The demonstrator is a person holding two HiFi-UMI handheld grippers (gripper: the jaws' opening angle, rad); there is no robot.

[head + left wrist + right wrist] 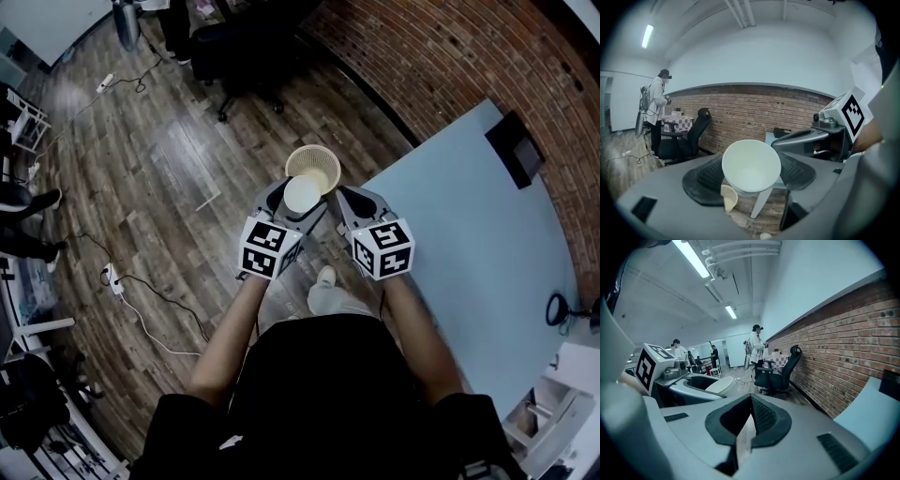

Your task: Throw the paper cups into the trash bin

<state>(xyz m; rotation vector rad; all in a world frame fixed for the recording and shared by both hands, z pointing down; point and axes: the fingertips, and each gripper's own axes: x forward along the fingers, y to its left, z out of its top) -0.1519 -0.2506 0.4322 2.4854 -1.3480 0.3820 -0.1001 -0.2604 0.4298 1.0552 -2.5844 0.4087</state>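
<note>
Cup held out over the bin, both your arms stretched forward.
Your left tool (pixel 296 199) clamps the paper cup (pixel 302 193) above the trash bin (pixel 324 156); right tool (pixel 345 199) alongside, pinched together, empty, tabletop (pixel 469 225) just right.

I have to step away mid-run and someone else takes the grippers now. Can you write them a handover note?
Left gripper: shut on a paper cup, mouth toward its camera.
Right gripper: shut, empty, beside the left one.
Bin: on the floor, below the cup and slightly ahead of it; the table is to the right.
Done: cup is picked up and held at the bin.
Left: line it up over the bin's mouth and open the left jaws. No other cup shows in any view; check the table.
</note>
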